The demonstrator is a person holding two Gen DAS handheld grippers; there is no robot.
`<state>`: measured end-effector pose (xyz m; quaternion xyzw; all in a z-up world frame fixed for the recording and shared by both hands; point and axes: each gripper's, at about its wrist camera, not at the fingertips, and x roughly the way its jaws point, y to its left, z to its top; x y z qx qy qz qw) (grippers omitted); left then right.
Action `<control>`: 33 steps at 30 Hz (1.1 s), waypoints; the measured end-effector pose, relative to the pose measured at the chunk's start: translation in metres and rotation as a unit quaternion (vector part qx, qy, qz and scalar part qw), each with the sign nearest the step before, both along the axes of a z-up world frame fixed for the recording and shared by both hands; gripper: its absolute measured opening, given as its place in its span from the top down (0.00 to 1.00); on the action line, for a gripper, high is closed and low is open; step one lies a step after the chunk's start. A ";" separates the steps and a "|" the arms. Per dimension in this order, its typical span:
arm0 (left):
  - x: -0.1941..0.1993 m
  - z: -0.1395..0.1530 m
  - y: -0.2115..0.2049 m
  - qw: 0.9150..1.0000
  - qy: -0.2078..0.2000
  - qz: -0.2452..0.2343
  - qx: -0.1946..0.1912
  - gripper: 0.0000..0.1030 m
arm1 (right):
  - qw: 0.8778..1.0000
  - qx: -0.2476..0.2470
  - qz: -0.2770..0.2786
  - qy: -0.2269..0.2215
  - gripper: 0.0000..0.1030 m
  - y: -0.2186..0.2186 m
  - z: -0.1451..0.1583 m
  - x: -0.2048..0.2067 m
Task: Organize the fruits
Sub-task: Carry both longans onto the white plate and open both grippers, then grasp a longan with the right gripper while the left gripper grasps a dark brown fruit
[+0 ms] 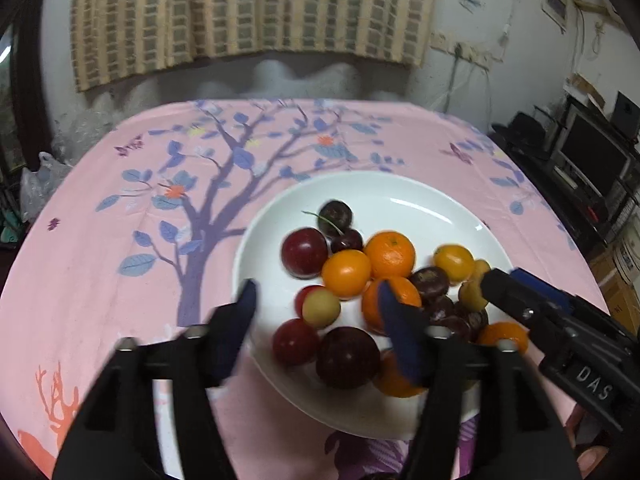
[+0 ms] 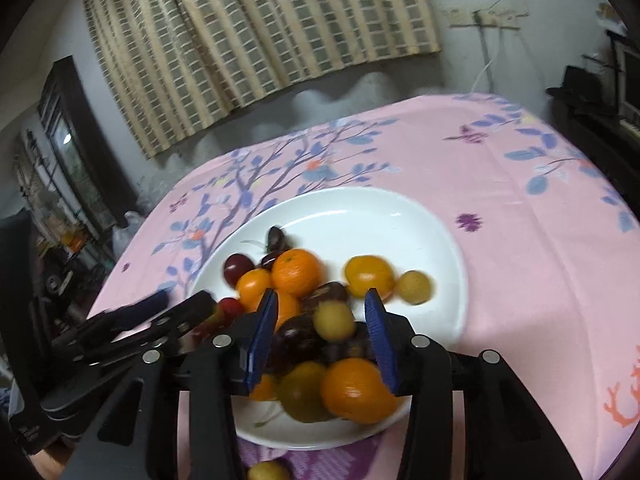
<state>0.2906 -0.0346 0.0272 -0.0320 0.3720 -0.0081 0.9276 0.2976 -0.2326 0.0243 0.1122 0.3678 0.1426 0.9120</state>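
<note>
2 grippers hang low over the white plate (image 1: 400,192) of fruit on the pink table (image 1: 100,280). Left gripper (image 1: 316,304) tilts down with blue fingers spread, straddling the plate's near-left rim above a yellow-red plum (image 1: 321,307). Right gripper (image 2: 322,322) reaches in from the right, spread wide around a small yellow fruit (image 2: 332,320), not touching it

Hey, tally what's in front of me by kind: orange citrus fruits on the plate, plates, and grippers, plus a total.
orange citrus fruits: 6
white plate: 1
grippers: 2, the left gripper and the right gripper, both open
Total: 9
</note>
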 end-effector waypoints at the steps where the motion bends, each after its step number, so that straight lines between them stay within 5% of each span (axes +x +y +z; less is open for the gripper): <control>1: -0.005 0.000 0.001 1.000 -0.011 0.003 0.001 0.27 | 1.000 0.003 0.001 -0.003 0.55 -0.003 0.000 -0.003; 7: -0.028 0.002 0.002 1.000 -0.005 -0.013 0.011 0.27 | 0.999 0.034 0.009 0.014 0.52 -0.022 -0.005 -0.027; 17: -0.081 -0.013 0.007 0.999 0.015 -0.026 -0.012 0.22 | 0.999 -0.003 0.027 0.018 0.48 -0.017 -0.011 -0.074; 33: -0.124 -0.032 0.028 0.999 0.035 -0.032 -0.011 0.18 | 0.982 -0.144 0.111 0.059 0.53 0.043 -0.044 -0.111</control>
